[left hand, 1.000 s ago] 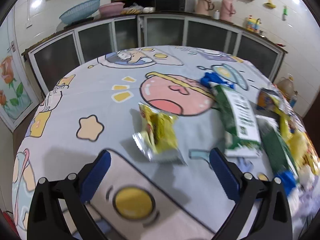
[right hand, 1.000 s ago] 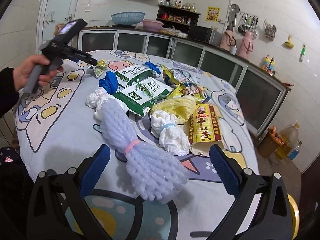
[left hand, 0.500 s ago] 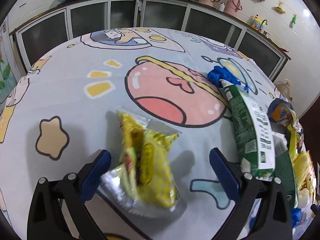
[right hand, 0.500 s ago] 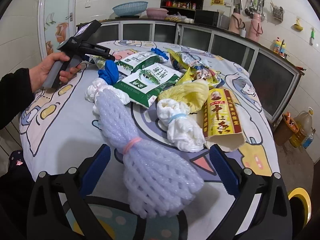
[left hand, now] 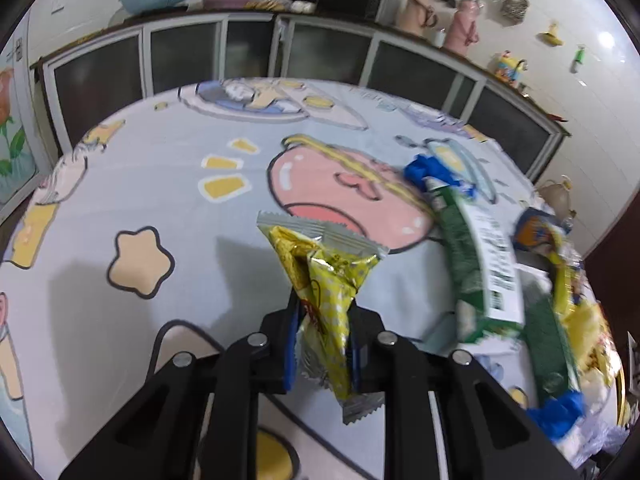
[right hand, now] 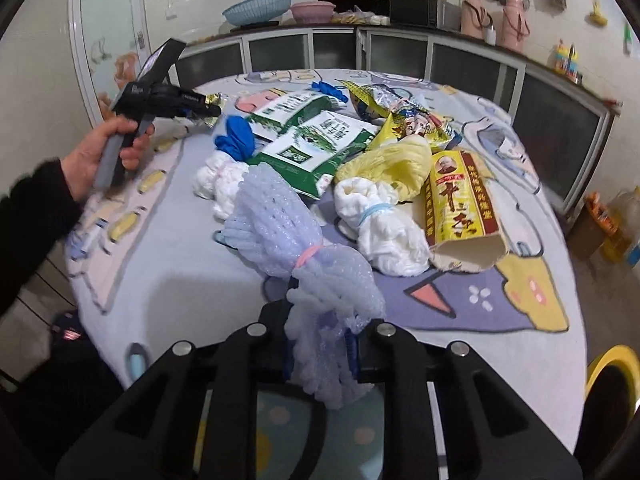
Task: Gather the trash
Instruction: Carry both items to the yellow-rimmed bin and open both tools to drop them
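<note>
A yellow snack wrapper (left hand: pixel 320 276) stands up between the blue pads of my left gripper (left hand: pixel 322 320), whose jaws are closing on its lower half. The wrapper is pinched and lifted off the cartoon tablecloth (left hand: pixel 160 184). In the right wrist view, my right gripper (right hand: pixel 320 320) has its jaws closing on the near end of a pale lilac foam net bundle (right hand: pixel 276 216) tied with a pink band. The rest of that bundle lies on the table. The left gripper (right hand: pixel 208 110) shows at the far left there, held by a hand (right hand: pixel 100 152).
More trash lies in a heap: green packets (right hand: pixel 316 144), a yellow box (right hand: pixel 460 200), white cloth bundles (right hand: pixel 384 224), a yellow plastic bag (right hand: pixel 392 164), a blue glove (right hand: pixel 236 140). A yellow-rimmed bin (right hand: pixel 612 364) stands at the table's right. Cabinets line the far wall.
Both grippers went from wide open to closed. The left one moved in over the yellow wrapper and took hold of it. The right one clamped the foam net's near end.
</note>
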Demonstrator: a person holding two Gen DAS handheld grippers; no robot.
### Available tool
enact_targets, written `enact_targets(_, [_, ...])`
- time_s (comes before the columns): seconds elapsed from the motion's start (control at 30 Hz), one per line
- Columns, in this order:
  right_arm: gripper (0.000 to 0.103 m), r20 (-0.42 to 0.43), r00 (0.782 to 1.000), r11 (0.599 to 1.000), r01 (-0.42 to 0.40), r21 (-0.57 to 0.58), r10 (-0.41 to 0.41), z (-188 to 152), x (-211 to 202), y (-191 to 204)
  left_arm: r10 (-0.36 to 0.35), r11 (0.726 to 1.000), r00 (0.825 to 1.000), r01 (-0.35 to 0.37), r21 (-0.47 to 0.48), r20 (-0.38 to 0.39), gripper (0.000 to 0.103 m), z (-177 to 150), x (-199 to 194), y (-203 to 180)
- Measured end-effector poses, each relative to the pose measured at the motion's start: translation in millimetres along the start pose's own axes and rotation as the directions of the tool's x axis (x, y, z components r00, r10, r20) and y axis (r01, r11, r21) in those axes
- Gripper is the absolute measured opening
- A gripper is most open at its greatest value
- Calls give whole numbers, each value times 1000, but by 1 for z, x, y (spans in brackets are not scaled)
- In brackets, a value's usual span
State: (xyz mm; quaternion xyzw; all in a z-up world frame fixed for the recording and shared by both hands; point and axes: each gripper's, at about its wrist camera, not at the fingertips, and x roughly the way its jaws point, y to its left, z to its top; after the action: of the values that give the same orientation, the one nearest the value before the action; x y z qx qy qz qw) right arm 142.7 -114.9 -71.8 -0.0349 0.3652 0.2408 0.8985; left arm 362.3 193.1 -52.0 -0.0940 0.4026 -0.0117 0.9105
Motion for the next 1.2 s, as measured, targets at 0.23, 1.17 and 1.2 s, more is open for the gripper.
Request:
enact_targets(0.23, [19, 79, 997, 995, -27, 93, 19, 0, -41, -12, -71, 995, 995, 66, 76, 73, 18, -15, -62, -33])
enact_targets(1.17, [20, 71, 790, 684, 477, 553, -609, -128, -211, -184, -548, 696, 823, 547, 466, -147, 18, -111, -107, -390])
enact_targets(1.2, [20, 60, 779, 666, 491, 562, -624, -133, -214, -188, -557, 679, 814, 561, 474, -166, 18, -116, -104, -404])
